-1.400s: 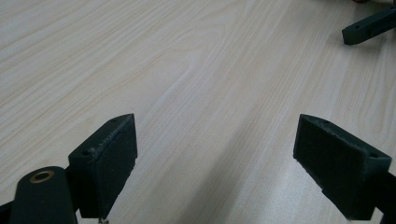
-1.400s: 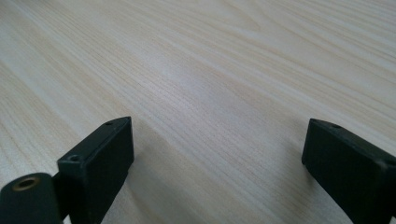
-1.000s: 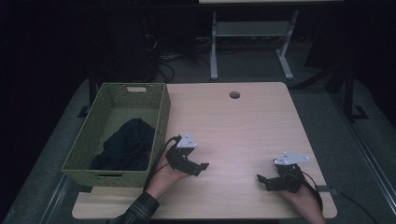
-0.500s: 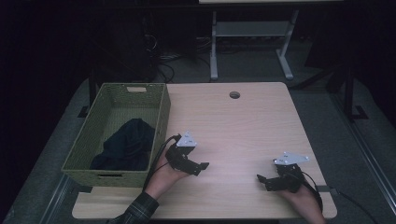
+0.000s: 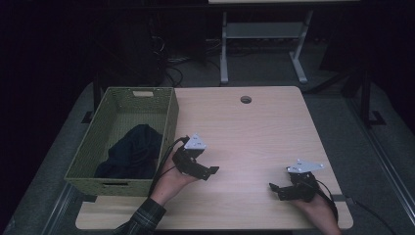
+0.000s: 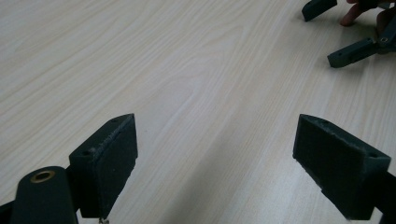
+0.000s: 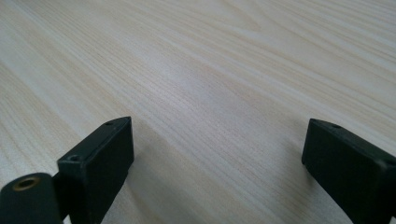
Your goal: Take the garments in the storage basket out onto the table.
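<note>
- Two grippers rest on bare table (image 5: 254,137): left gripper (image 5: 208,171) and right gripper (image 5: 275,190), jaws spread, grasping nothing.
- Dark cloth (image 5: 132,154) lies inside green basket (image 5: 169,117), beside left gripper.
- No legible writing.

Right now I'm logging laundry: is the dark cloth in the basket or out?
In: the dark cloth lies crumpled inside the green basket, below its rim.
</note>
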{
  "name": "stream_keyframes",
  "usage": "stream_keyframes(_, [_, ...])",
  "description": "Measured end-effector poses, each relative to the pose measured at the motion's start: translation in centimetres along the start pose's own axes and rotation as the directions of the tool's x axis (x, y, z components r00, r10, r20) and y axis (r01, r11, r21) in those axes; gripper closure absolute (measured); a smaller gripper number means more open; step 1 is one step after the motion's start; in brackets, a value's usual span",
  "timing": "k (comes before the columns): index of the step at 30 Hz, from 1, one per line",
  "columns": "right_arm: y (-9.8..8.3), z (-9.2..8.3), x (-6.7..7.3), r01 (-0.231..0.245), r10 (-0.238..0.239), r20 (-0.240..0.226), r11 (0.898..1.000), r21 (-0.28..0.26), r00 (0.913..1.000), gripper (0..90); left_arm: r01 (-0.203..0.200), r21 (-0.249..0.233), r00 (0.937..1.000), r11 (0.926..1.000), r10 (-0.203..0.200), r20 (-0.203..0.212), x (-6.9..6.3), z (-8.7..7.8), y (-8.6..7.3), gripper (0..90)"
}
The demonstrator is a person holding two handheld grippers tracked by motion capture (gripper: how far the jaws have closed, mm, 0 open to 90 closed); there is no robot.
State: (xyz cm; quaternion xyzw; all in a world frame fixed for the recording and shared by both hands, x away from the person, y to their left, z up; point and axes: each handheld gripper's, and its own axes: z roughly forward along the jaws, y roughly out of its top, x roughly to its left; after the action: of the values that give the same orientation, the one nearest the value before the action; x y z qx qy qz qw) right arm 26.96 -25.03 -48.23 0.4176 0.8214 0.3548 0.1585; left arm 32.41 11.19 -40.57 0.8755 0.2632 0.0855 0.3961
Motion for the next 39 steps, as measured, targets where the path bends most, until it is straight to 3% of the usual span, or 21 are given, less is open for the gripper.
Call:
stream_keyframes(16, [0.0, 0.0, 0.0, 0.0, 0.0, 0.0, 1.0, 0.001, 1.0, 8.8, -0.019, -0.028, 0.9998, 0.9994, 0.019, 0.003, 0.3, -1.1, 1.6, 13.6])
stream_keyframes(28, [0.0, 0.0, 0.0, 0.001, -0.001, 0.0, 1.0, 0.0, 1.0, 8.8, -0.009, -0.051, 0.9998, 0.9987, 0.009, 0.016, 1.1, -2.0, 2.6, 13.9])
stream_keyframes(39, [0.0, 0.0, 0.0, 0.001, -0.001, 0.0, 1.0, 0.0, 1.0, 8.7, -0.027, -0.062, 0.9993, 0.9977, 0.029, 0.023, 1.8, -2.9, 3.5, 13.9])
